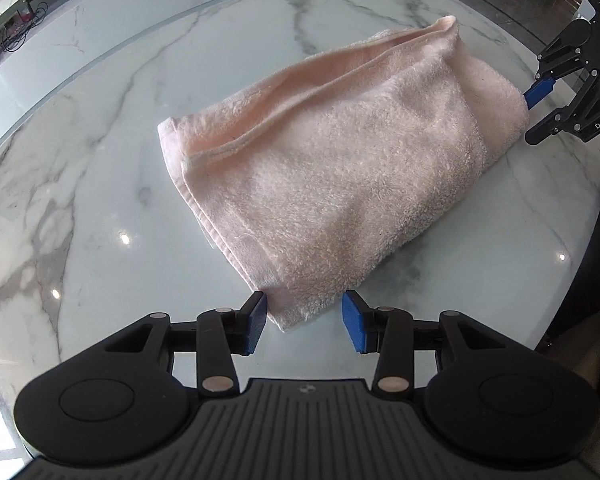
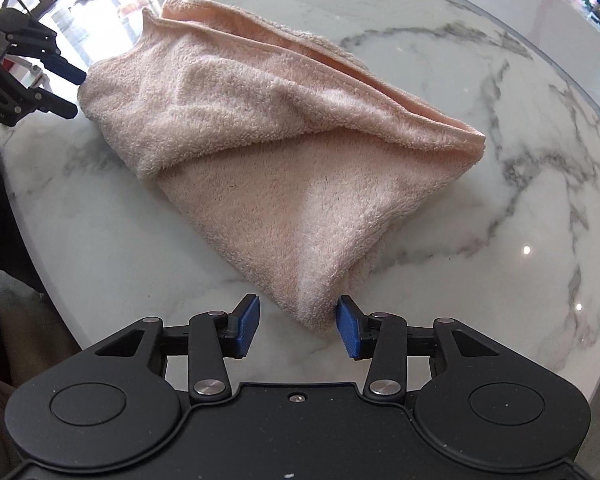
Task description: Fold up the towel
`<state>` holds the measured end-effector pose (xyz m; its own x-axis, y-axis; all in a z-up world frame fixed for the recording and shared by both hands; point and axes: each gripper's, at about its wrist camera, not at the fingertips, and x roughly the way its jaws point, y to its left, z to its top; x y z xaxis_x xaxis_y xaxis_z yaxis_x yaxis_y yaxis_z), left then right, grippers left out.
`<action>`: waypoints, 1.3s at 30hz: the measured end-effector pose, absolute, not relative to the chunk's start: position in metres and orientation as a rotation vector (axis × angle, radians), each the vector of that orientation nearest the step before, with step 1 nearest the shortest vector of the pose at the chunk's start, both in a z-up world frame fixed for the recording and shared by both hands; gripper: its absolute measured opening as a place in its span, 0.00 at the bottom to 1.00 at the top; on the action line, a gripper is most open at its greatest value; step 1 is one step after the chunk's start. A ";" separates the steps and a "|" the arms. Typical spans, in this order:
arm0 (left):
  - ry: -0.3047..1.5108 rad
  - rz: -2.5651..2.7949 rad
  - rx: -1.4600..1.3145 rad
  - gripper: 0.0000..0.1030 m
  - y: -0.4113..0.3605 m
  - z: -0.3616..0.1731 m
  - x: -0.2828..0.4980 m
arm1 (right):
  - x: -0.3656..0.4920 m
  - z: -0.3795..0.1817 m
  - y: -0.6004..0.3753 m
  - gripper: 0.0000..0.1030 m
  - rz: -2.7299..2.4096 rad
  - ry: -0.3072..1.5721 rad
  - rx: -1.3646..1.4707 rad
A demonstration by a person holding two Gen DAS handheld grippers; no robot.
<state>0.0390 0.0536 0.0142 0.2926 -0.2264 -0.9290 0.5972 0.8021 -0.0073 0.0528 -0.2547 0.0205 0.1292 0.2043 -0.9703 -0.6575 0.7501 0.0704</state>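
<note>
A pale pink terry towel (image 1: pixel 340 160) lies folded in layers on the white marble table (image 1: pixel 80 160). My left gripper (image 1: pixel 304 322) is open, its blue pads on either side of the towel's near corner. My right gripper (image 2: pixel 298 326) is open around the opposite corner of the towel (image 2: pixel 284 152), with the right pad touching the cloth. Each gripper shows in the other's view: the right one (image 1: pixel 540 110) at the towel's far right end, the left one (image 2: pixel 74 92) at its far left end.
The table's curved glass edge (image 1: pixel 100 56) runs behind the towel. Room clutter and cables (image 1: pixel 16 28) lie beyond it. A dark chair or clothing (image 2: pixel 4 240) is at the table's near side.
</note>
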 end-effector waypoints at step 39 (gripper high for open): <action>1.129 -0.365 0.350 0.23 0.087 0.027 0.081 | 0.045 0.021 -0.262 0.23 0.648 1.358 -0.580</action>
<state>0.0815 0.0866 0.0270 0.3816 -0.1052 -0.9183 0.4525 0.8876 0.0864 0.0452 -0.2625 0.0210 0.0931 0.0859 -0.9919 -0.7174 0.6967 -0.0070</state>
